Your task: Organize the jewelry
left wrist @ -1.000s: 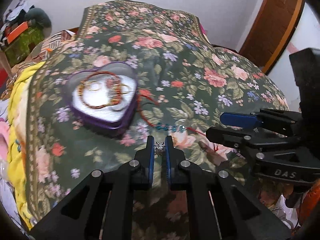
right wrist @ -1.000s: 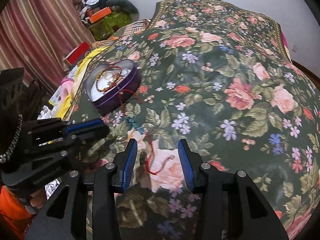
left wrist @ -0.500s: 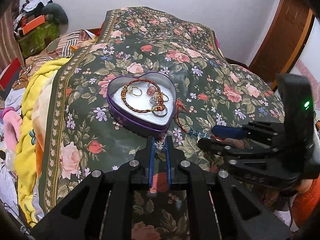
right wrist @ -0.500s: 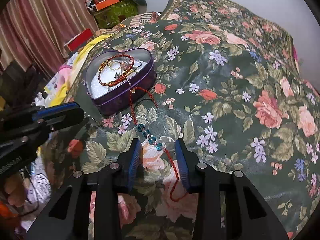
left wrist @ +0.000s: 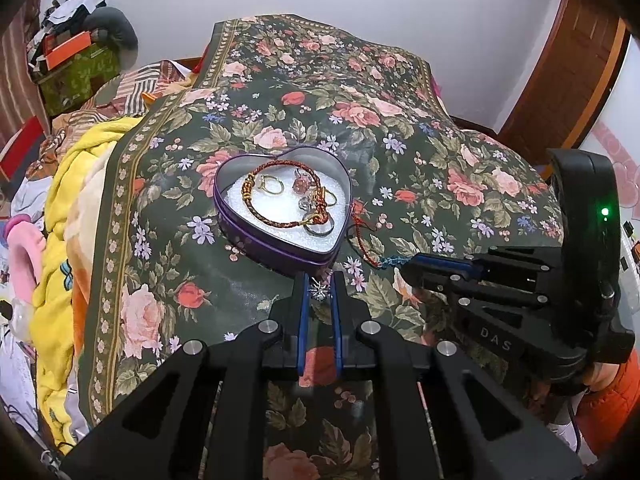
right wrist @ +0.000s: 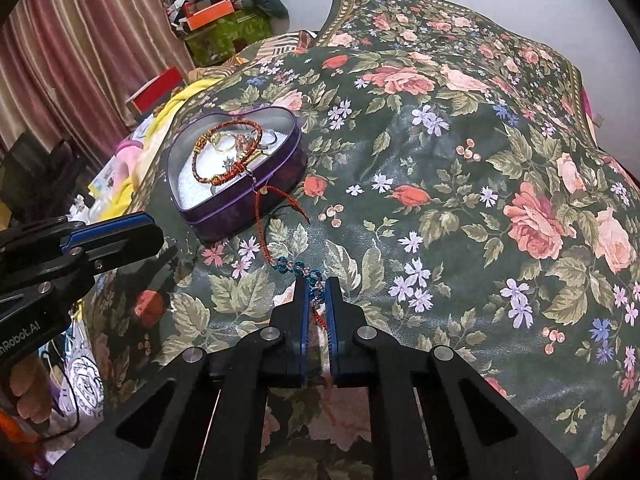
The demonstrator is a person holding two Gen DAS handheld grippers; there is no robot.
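A purple heart-shaped tin (left wrist: 280, 258) with white lining sits on the floral bedspread. It holds a red-gold braided bracelet (left wrist: 276, 222) and several rings. My left gripper (left wrist: 319, 278) hovers just in front of the tin, shut on a small silver star charm (left wrist: 320, 291). A red cord bracelet (right wrist: 262, 220) with blue beads (right wrist: 294, 266) trails from the tin (right wrist: 240, 220) across the cloth. My right gripper (right wrist: 316, 282) is shut on its beaded end. Each gripper shows in the other's view: the right one (left wrist: 408, 268), the left one (right wrist: 152, 228).
The green floral bedspread (right wrist: 460, 200) spreads wide to the right and far side. A yellow blanket (left wrist: 68, 240) and pink items lie at its left edge. Boxes and clutter (left wrist: 72, 68) stand beyond, with a curtain (right wrist: 80, 48) and a wooden door (left wrist: 568, 80).
The right gripper's jaws have closed on the beaded part of the red cord. The left gripper shifted earlier, bringing the tin to the view's centre, still holding the star charm.
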